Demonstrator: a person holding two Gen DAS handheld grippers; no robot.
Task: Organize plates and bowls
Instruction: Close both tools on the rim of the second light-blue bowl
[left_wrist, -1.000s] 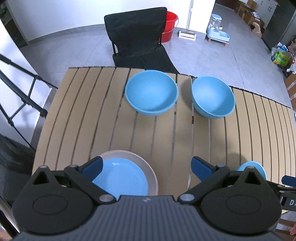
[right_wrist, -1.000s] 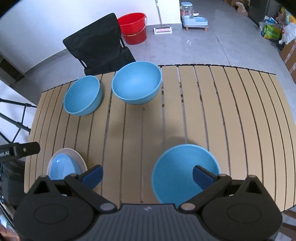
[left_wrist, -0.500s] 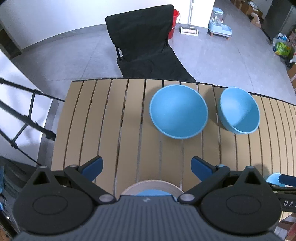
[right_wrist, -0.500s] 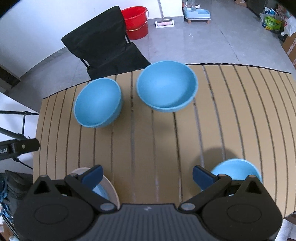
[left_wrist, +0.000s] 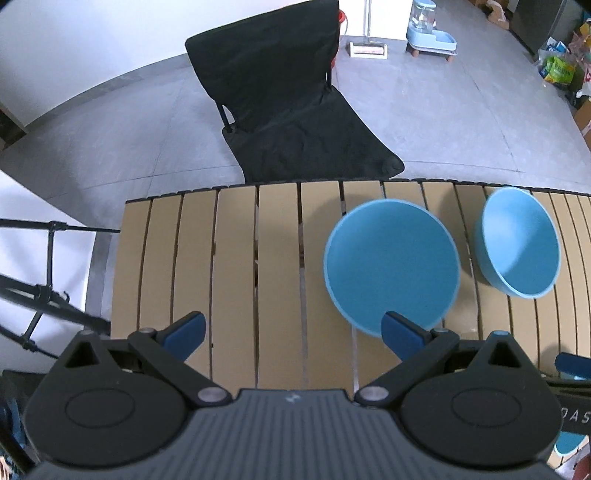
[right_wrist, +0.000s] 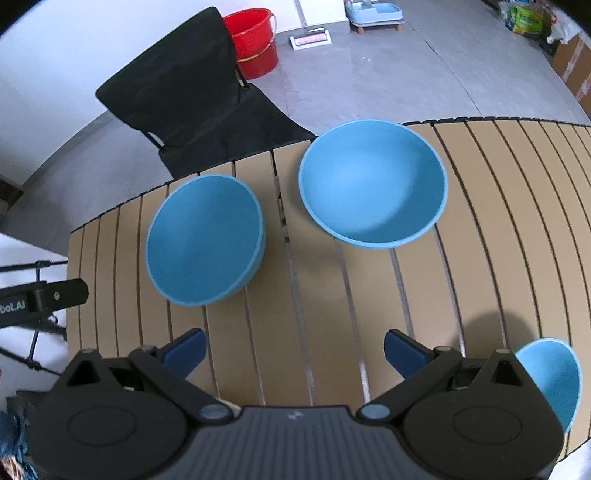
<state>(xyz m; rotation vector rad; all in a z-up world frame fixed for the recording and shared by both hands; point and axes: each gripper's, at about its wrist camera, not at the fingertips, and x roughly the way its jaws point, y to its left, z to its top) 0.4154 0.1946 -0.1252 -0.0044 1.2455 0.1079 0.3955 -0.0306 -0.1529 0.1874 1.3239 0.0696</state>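
Bowls, blue, two, side by side near the far edge of the slatted table (right_wrist: 480, 229): left bowl (right_wrist: 205, 240) ahead-left of the right gripper (right_wrist: 293, 350), right bowl (right_wrist: 373, 184) ahead-right. Third blue dish (right_wrist: 550, 376) at near right (partly hidden). Left gripper (left_wrist: 291, 332) has the left bowl just off its right finger, so is nearer. Both grippers spread, empty. Lettering: "bot.AI" and "DAS" (cropped).
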